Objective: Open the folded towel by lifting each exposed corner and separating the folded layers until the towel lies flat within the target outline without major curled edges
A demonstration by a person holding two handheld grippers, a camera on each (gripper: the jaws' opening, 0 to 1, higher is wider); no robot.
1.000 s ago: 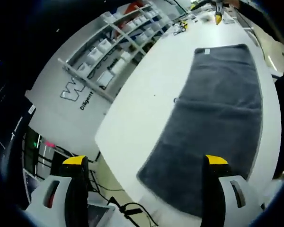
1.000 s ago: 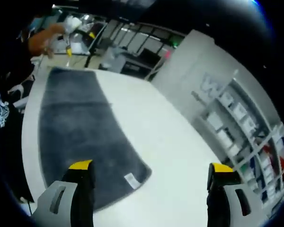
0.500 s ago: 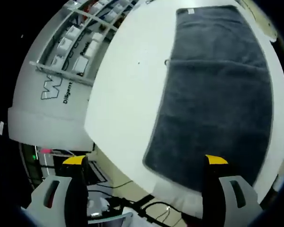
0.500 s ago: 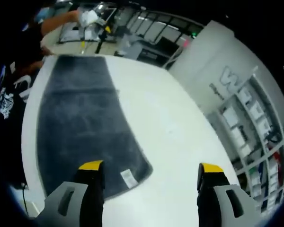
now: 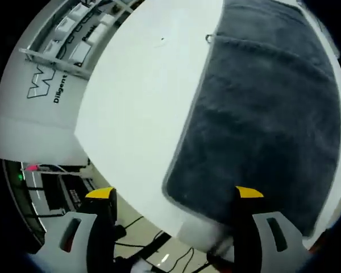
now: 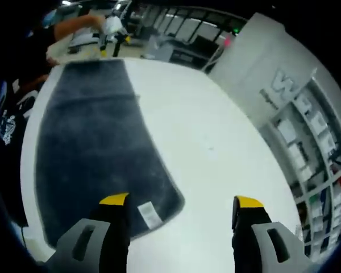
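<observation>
A dark grey towel (image 5: 261, 114) lies spread out flat on the white table (image 5: 142, 114), with a fold line across it. In the left gripper view my left gripper (image 5: 171, 196) is open just above the towel's near corner at the table's end. In the right gripper view the same towel (image 6: 96, 148) stretches away, its white label (image 6: 147, 215) at the near corner. My right gripper (image 6: 182, 202) is open over that corner and the bare table beside it. The other gripper (image 6: 111, 31) shows far off at the towel's far end, held by a hand.
White shelving with bins (image 6: 312, 142) and a lettered white panel (image 5: 42, 91) stand beside the table. Cables and equipment (image 5: 51, 187) lie below the table's end. A person's dark clothing (image 6: 11, 119) runs along the towel's far long edge.
Both cameras have dropped closer to the towel's corners, so the towel looms larger. The towel itself has not moved. Both grippers stay open.
</observation>
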